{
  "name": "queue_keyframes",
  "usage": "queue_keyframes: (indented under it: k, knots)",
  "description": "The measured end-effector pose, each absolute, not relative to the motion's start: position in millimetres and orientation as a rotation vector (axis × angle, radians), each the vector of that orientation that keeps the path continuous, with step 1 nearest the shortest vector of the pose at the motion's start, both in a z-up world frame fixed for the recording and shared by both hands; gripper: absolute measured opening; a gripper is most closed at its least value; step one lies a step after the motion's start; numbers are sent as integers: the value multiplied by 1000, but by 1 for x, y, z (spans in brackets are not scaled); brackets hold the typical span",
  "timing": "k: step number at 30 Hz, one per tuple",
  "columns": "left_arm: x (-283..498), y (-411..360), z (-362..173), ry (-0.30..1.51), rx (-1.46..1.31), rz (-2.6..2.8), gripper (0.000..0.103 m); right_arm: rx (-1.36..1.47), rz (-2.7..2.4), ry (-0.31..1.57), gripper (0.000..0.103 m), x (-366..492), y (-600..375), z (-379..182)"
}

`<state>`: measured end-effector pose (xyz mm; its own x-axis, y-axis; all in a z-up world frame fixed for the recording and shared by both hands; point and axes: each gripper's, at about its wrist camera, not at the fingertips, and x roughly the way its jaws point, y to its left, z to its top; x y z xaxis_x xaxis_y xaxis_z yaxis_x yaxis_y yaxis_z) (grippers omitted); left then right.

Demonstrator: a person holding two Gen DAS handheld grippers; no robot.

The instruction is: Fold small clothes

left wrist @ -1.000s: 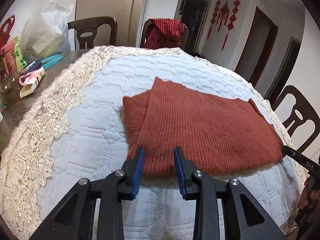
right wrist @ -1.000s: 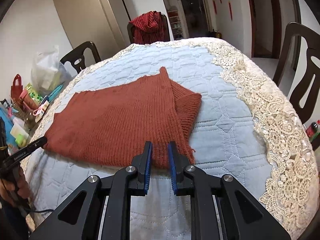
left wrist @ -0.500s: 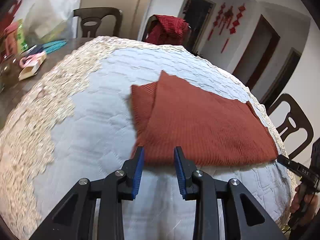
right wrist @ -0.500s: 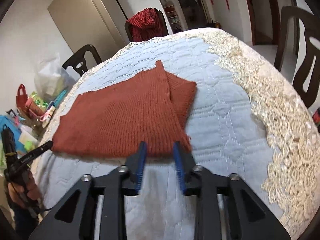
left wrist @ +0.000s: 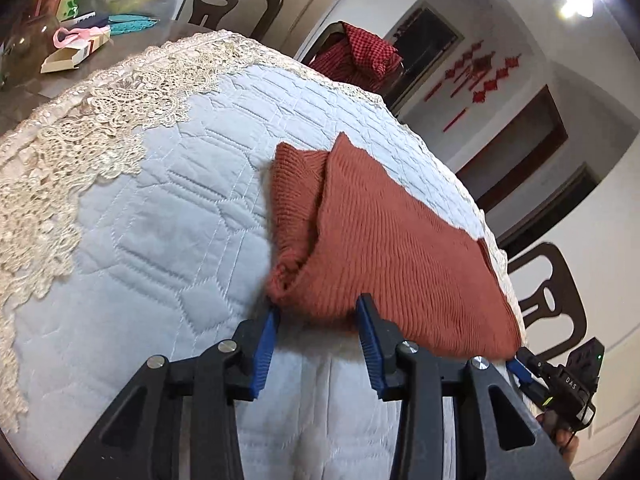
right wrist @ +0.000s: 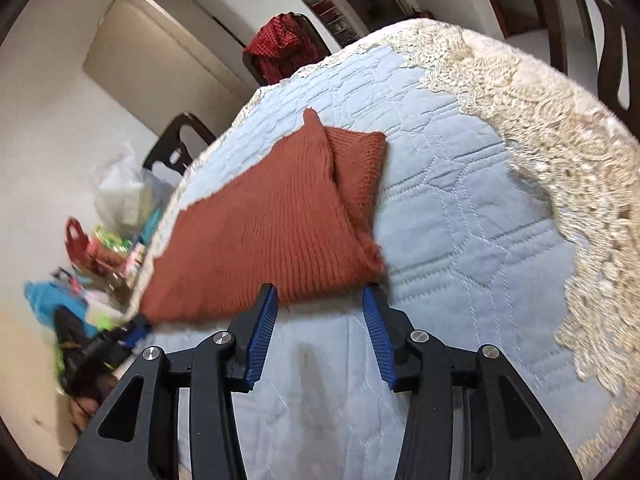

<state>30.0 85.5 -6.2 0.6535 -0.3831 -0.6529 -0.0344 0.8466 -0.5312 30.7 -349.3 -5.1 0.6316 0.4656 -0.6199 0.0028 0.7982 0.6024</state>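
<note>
The rust-red ribbed knit sweater (left wrist: 392, 248) lies flat on the pale blue quilted table cover with a cream lace border (left wrist: 168, 216), near the middle of the table and reaching toward its near edge. It already looks partly folded: one sleeve or side panel is tucked in along the end, showing as a narrower strip under the main panel, and the body forms a rough rectangle. Judging from that, the side folds seem done and what remains is probably one more fold to halve it, then tidying. The left gripper (left wrist: 318, 340) sits at the near hem by the tucked end, its blue-padded jaws spread wide with the hem's corner just between their tips, holding nothing. The right gripper (right wrist: 320, 322) is at the near hem at the other end of the sweater, likewise spread and empty, cloth edge just reaching its tips. Both seem set to pinch the hem. Beyond the cover stand dark wooden chairs, one draped with a red checked garment (right wrist: 280, 48), and a clutter of bags and packets (right wrist: 116, 232) sits at the table's far side.
</note>
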Motion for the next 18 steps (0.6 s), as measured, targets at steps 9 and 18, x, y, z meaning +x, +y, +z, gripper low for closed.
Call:
queue_keyframes:
  k: [9, 18]
  knots:
    - [42, 85, -9, 826, -562, -188, 38, 796, 283, 806, 45, 43, -363, -11]
    - [42, 83, 1, 826, -530, -181, 17, 767, 272, 832, 14, 46, -360, -12]
